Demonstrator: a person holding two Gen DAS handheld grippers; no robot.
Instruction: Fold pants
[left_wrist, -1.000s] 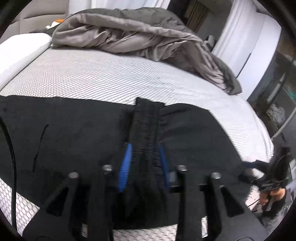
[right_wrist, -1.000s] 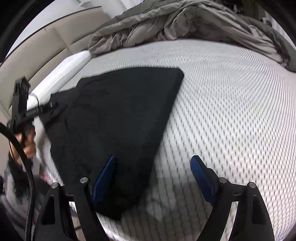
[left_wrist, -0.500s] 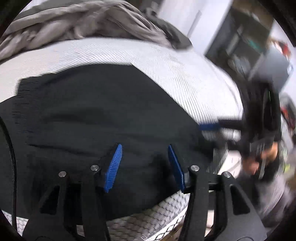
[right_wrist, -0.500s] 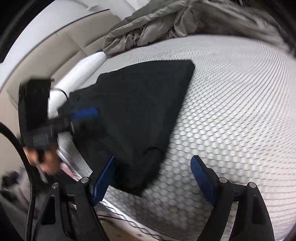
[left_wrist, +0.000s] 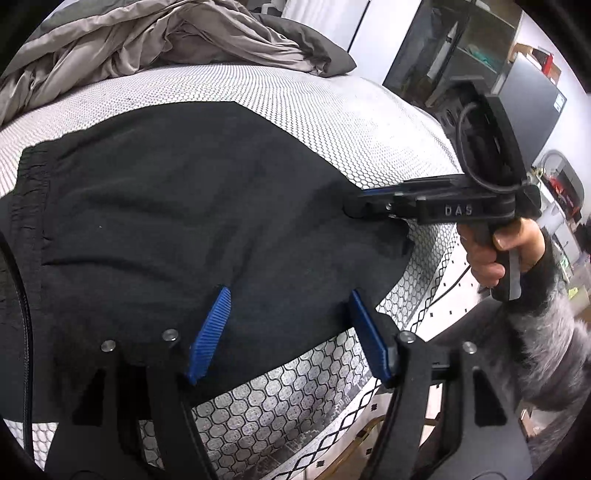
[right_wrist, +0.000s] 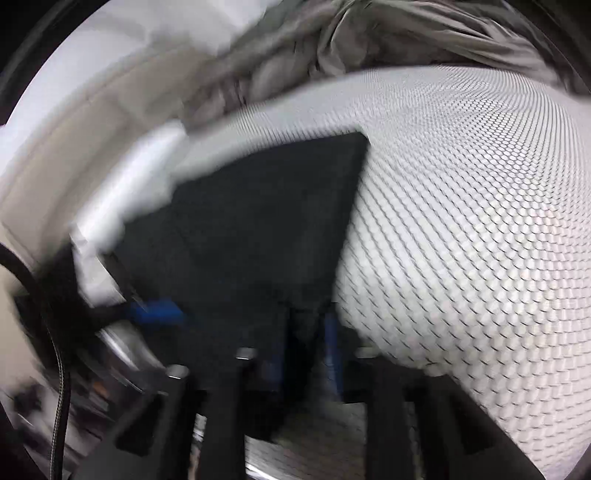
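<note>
Two grippers work at the near edge of the mattress (left_wrist: 369, 110), where the black pants (left_wrist: 184, 206) lie flat on the white cover with its honeycomb pattern. The waistband of the pants is at the left in the left wrist view, and the narrow end reaches the corner of the mattress at the right.

The left gripper (left_wrist: 291, 332) hangs over the near hem of the pants. Its blue pads stand well apart and press on nothing (the jaws have just been opening), and the cloth below them lies loose.

The right gripper (left_wrist: 354, 205) comes in from the right side, held by a hand (left_wrist: 495, 251) in a grey fuzzy sleeve (left_wrist: 550, 347). Its jaws have just been closing, and they now pinch the corner of the pants at the edge of the mattress. In the right wrist view, which is blurred, a dark fold of cloth sits between the two narrow pads of this gripper (right_wrist: 306, 354).

A grey blanket (left_wrist: 166, 40) lies crumpled at the far side of the mattress, apart from the pants.
</note>
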